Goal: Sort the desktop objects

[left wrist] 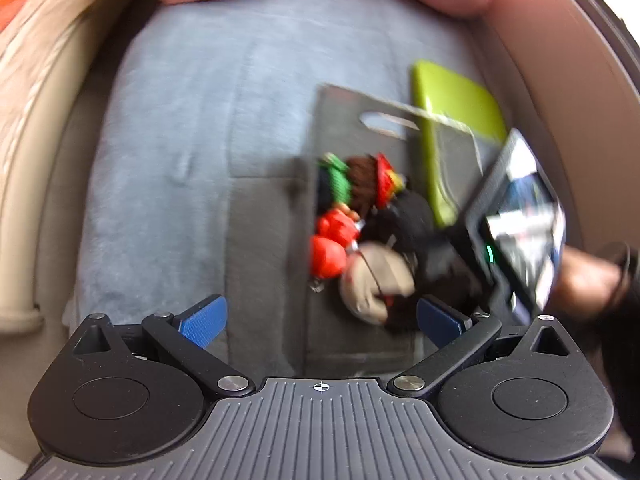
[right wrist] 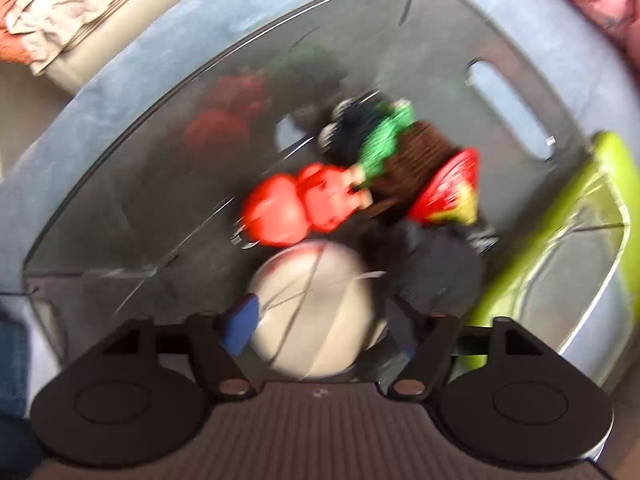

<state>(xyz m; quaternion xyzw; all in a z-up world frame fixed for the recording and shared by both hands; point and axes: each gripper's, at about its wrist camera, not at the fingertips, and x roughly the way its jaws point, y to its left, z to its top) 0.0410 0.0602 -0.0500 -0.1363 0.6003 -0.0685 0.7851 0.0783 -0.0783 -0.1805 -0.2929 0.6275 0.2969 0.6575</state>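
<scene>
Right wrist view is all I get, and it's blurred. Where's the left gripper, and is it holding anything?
Observer: The left gripper is open with nothing between its pads. It hangs above the near left edge of the dark bin.
Operator: Can you see mine from that side?
Observer: Only the back of the right gripper. Its screen, with a green light, sits at the bin's right side by the lime tray. Its fingertips are lost in blur near the beige round toy, so I can't confirm a grip.
</scene>
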